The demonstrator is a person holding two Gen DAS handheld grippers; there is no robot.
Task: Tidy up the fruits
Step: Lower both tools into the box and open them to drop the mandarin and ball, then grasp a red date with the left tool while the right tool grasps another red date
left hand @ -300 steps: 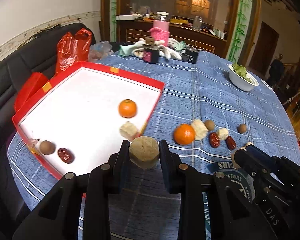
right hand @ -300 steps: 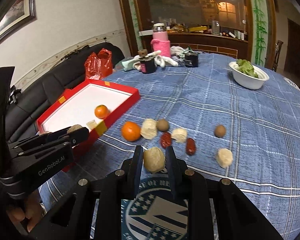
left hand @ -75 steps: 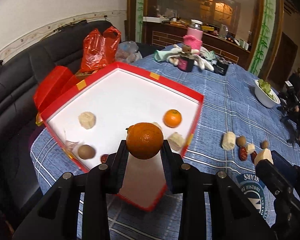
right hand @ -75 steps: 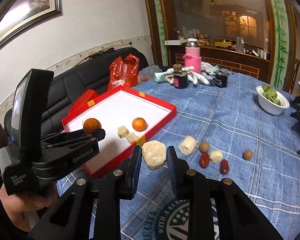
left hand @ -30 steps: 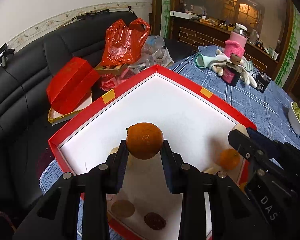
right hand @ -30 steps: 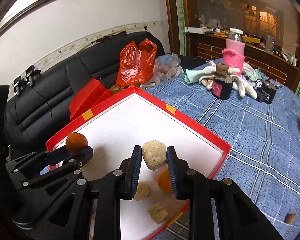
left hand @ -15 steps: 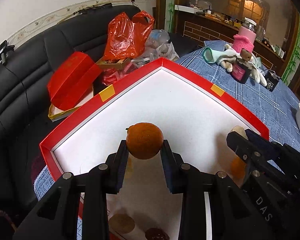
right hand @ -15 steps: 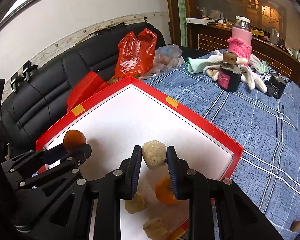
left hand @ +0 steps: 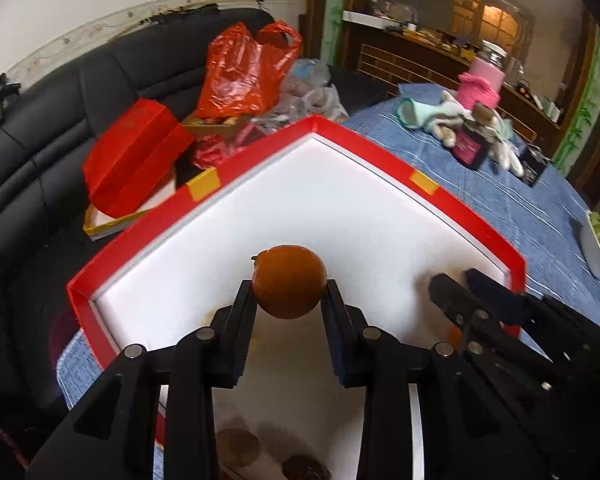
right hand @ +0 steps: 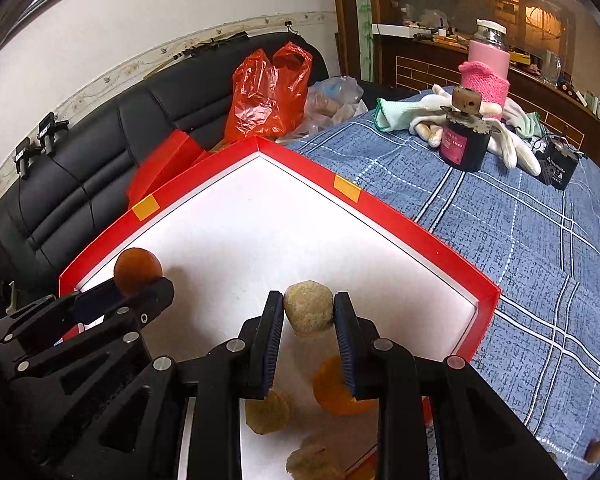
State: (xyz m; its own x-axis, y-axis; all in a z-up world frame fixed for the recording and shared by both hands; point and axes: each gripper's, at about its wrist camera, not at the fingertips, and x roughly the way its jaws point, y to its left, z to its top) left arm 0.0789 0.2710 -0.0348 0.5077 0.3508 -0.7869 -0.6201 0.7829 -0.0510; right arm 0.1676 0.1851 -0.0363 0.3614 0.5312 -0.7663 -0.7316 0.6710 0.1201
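Orange fruit [left hand: 289, 287] sits clenched between the two black fingers of my left gripper [left hand: 289, 300] at the centre of the left wrist view, held in the air over the white floor of the red box [left hand: 364, 148]. In the right wrist view the same orange shows at middle left, at the tip of that gripper. My right gripper [right hand: 309, 316] grasps a pale, rough, beige lump [right hand: 309, 314] at lower centre of its own view, also above the white box floor. Below and behind its fingers, on the floor of the box, lie a second orange [right hand: 334, 390], partly hidden by the right finger, and two more beige lumps [right hand: 267, 412], one near the bottom edge. At the bottom of the left wrist view I see a round brown fruit [left hand: 238, 446] and a dark red one [left hand: 306, 468] on the box floor. The box rests on a blue checked tablecloth [right hand: 520, 240]. At upper right stand a dark jar [right hand: 464, 140] on white gloves and a pink bottle [right hand: 487, 68]. At upper left a red plastic bag [right hand: 268, 92] lies on a black sofa [right hand: 76, 172].
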